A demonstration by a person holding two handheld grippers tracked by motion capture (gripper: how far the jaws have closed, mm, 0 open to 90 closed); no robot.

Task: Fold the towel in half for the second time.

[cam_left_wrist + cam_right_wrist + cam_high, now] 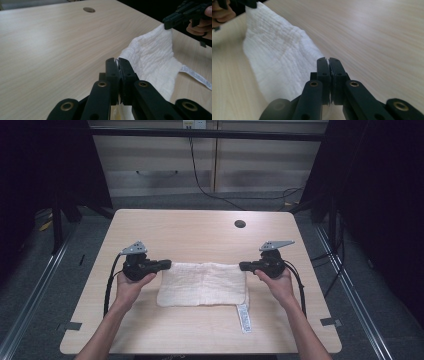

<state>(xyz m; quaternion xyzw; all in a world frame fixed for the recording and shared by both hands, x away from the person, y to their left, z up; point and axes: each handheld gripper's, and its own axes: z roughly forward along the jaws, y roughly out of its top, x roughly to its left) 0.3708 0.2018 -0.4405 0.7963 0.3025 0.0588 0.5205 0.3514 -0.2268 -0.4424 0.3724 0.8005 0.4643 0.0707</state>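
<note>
The white towel point(202, 283) hung stretched between the two grippers above the middle of the pale wooden table point(200, 230), its upper edge pulled nearly straight from one far corner to the other while the lower part sagged toward the person and rested on the tabletop. It was a soft, off-white cloth with a fine crinkled, waffle-like weave, showing a faint grid of folds from above and shallow ripples up close. A long white care label point(243, 317) with small print trailed from its near right corner and lay flat on the wood. The left gripper point(167, 265) had its jaws pressed together on the towel's left far corner, a thin sliver of white fabric showing between the pads in the left gripper view. The right gripper point(243, 266) likewise pinched the right far corner, its jaws clamped tight on the cloth. Both grippers were held level, pointing inward at each other. A small round hole point(240, 224) sat in the table beyond the towel.
</note>
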